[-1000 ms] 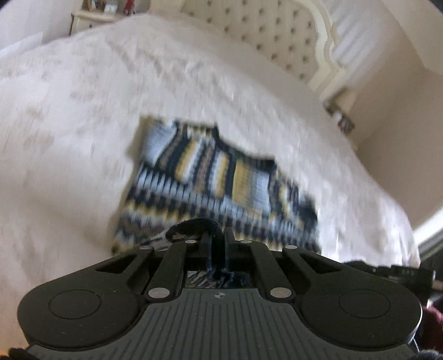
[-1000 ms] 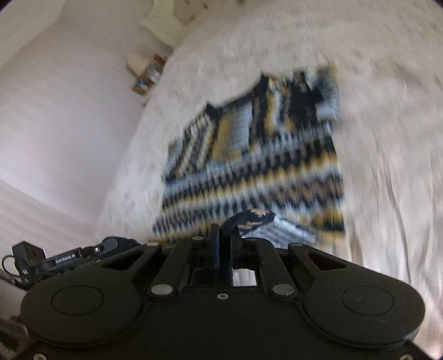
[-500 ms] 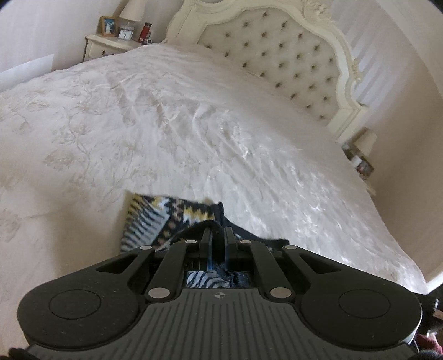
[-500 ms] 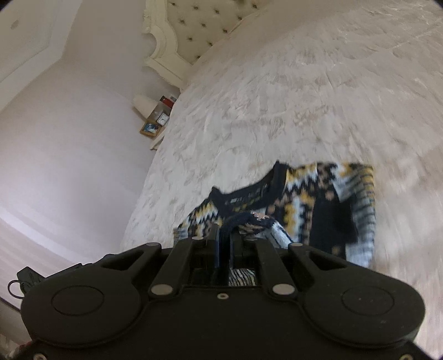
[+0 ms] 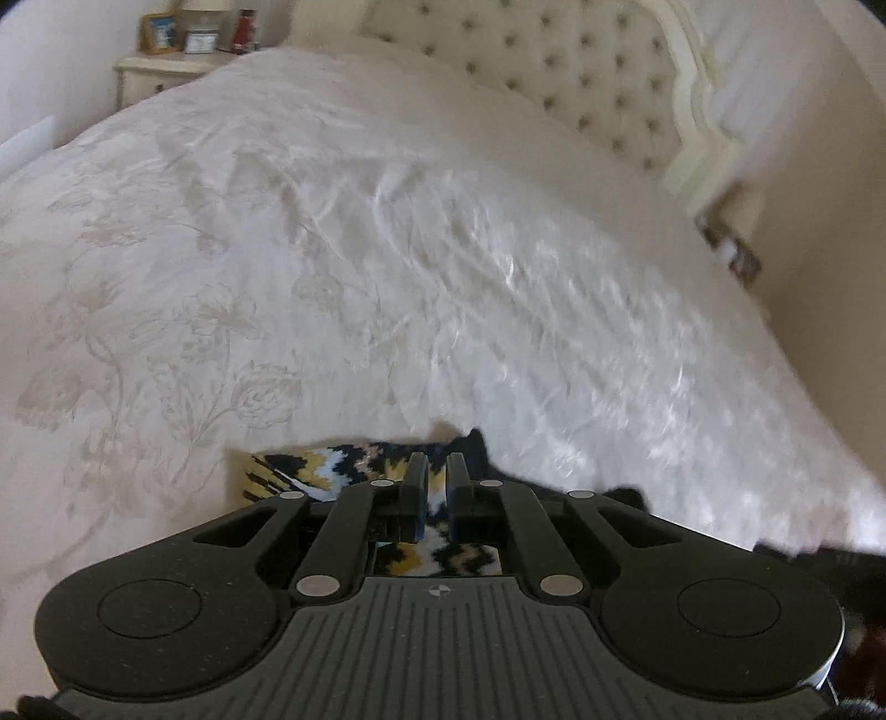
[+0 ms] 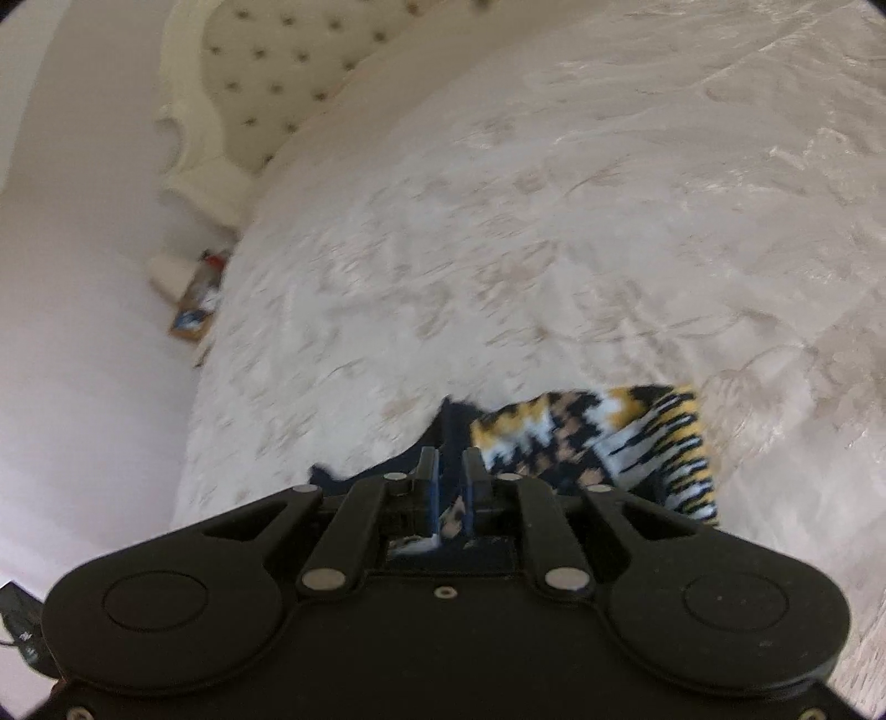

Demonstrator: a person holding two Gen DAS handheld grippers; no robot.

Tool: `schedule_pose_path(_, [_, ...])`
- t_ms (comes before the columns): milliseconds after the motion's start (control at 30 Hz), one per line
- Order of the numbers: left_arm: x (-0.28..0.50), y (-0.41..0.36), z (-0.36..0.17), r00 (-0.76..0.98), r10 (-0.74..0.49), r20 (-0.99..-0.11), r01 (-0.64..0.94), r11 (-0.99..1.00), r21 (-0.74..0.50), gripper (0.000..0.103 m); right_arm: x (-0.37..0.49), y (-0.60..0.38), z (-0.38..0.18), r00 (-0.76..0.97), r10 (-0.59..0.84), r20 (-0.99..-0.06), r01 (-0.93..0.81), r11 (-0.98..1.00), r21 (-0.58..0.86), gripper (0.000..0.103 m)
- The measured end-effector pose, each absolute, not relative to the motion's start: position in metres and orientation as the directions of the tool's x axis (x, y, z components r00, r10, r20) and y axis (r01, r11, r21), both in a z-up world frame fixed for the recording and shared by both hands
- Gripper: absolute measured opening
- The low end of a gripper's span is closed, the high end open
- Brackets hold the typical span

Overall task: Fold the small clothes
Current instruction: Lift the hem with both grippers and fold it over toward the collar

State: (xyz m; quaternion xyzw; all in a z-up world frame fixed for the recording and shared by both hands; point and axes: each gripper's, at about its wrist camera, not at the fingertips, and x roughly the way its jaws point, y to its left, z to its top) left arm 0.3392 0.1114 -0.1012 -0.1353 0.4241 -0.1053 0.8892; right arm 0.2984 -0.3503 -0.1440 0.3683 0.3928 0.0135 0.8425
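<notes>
Sweater [image 5: 310, 471] first: one small knit, thick and soft-looking, in a jagged pattern of navy, mustard, pale blue, white and tan, with a plain navy edge. It lies bunched into a short band on the bed, at the end farthest from the headboard [image 5: 554, 72], directly under both grippers.

The left gripper [image 5: 436, 471] is matte black plastic with a ribbed grey body, and its two fingers are drawn close together, with the patterned knit filling the thin slit between them. The right gripper [image 6: 449, 471] is the same black shape. Its two blue-lined fingers stand a little apart, having just been opening, and navy and patterned knit shows in the gap. The pads do not seem to press on it.

Beyond the sweater, towards the headboard, stretches one bedspread [image 5: 387, 249], a glossy cream satin, lightly creased and woven with pale floral stems.

The headboard itself is cream, button-tufted in a diamond grid, inside a carved, scalloped frame.

Two nightstands flank the headboard. The one [image 5: 160, 72] on the left of the left wrist view is cream-painted. It carries a small framed picture [image 5: 160, 30], a second pale frame and a red object too small to identify. The other nightstand [image 6: 194, 310] is blurred, and its small items cannot be made out.
</notes>
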Motion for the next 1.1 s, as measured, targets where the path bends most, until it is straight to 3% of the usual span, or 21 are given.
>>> schedule_pose_path(67, [0.338, 0.112, -0.106, 0.596, -0.291, -0.748, 0.109, 0.953, -0.284, 0.007, 0.303, -0.347, -0.143, 0.678, 0.277, -0.681, 0.278, 0.761, 0.586, 0.025])
schedule_pose_path(167, [0.330, 0.119, -0.110, 0.582, -0.287, -0.761, 0.154, 0.958, -0.244, 0.012, 0.303, -0.339, -0.143, 0.642, 0.250, -0.725, 0.255, 0.822, 0.509, 0.047])
schedule_pose_path(200, [0.325, 0.122, -0.112, 0.581, -0.278, -0.765, 0.161, 0.961, -0.226, 0.021, 0.300, -0.336, -0.143, 0.628, 0.247, -0.738, 0.239, 0.841, 0.485, 0.054])
schedule_pose_path(500, [0.274, 0.121, -0.149, 0.467, -0.252, -0.848, 0.248, 0.957, -0.148, 0.024, 0.251, -0.310, -0.157, 0.539, 0.175, -0.824, 0.158, 0.940, 0.303, 0.054])
schedule_pose_path(600, [0.267, 0.112, -0.161, 0.425, -0.270, -0.864, 0.272, 0.949, -0.162, 0.024, 0.239, -0.300, -0.164, 0.512, 0.161, -0.844, 0.115, 0.961, 0.253, 0.062])
schedule_pose_path(733, [0.278, 0.100, -0.171, 0.408, -0.277, -0.870, 0.292, 0.942, -0.163, 0.025, 0.239, -0.287, -0.172, 0.475, 0.147, -0.867, 0.041, 0.981, 0.189, 0.063])
schedule_pose_path(900, [0.321, 0.093, -0.178, 0.430, -0.257, -0.866, 0.287, 0.948, -0.139, 0.026, 0.269, -0.278, -0.179, 0.464, 0.190, -0.865, -0.028, 0.979, 0.200, 0.070])
schedule_pose_path(1100, [0.375, 0.090, -0.178, 0.423, -0.259, -0.868, 0.229, 0.958, -0.174, 0.026, 0.325, -0.286, -0.173, 0.521, 0.213, -0.826, 0.006, 0.967, 0.254, 0.070])
